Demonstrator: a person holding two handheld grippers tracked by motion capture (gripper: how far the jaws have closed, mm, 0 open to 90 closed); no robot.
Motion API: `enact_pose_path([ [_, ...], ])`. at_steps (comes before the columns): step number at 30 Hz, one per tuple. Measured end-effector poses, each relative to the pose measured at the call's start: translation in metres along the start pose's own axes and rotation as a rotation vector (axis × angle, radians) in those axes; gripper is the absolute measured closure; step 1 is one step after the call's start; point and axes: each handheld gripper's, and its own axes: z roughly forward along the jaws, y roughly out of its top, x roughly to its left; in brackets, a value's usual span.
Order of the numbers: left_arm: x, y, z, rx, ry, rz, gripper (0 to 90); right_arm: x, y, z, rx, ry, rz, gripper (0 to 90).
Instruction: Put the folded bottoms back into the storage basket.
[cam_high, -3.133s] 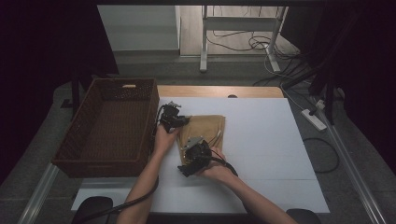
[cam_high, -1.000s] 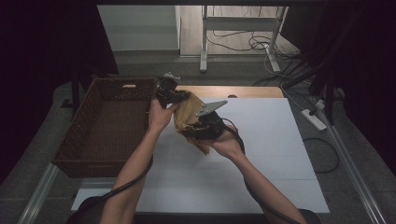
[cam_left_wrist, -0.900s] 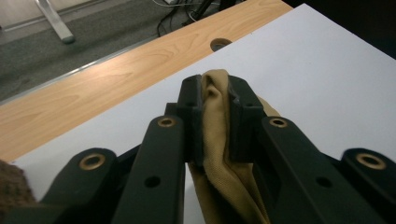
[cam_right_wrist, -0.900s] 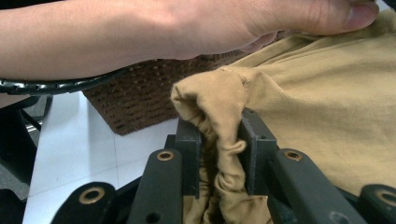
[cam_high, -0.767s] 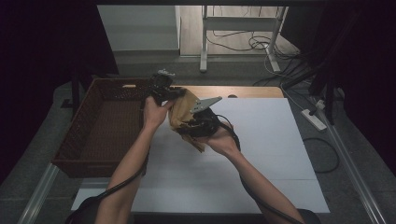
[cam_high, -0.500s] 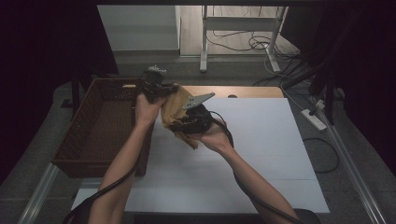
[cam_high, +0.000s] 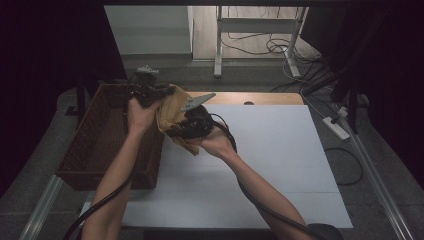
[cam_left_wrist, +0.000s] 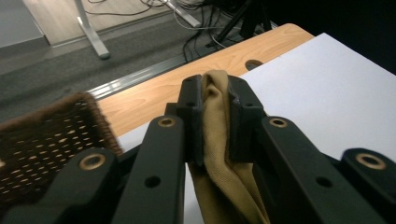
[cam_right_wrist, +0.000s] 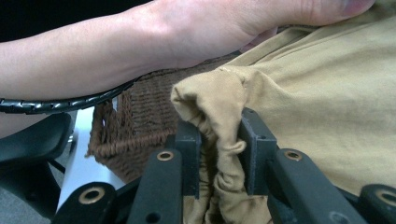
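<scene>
Mustard-coloured cloth (cam_high: 172, 112) hangs between my two grippers, lifted off the white table (cam_high: 280, 165) and sitting right at the near corner of the wicker basket (cam_high: 95, 145). My left gripper (cam_high: 145, 90) has its jaws clamped on one bunched fold, which I can see squeezed between the black pads (cam_left_wrist: 194, 121) in the left gripper view. My right gripper (cam_high: 192, 125) is pinched on another gathered edge, the fabric (cam_right_wrist: 327, 107) crumpled thick between its pads (cam_right_wrist: 254, 154).

What worries me is the hanging tail below the right gripper: I judge it could drag over the basket rim (cam_right_wrist: 135, 140) and catch on the woven edge, leaving part of the cloth draped outside. Both grips are on loose folds, not flat layers, so a fold could slide out if the two hands pull apart. If I let go too early, the cloth may land half on the table.
</scene>
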Motion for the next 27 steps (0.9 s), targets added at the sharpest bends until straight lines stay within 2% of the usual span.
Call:
enact_pose_path([
  [27,0.05,-0.001,-0.076,-0.093,0.095,-0.051,78.2,0.02,0.059,0.055,-0.051,0.046,-0.047,72.9],
])
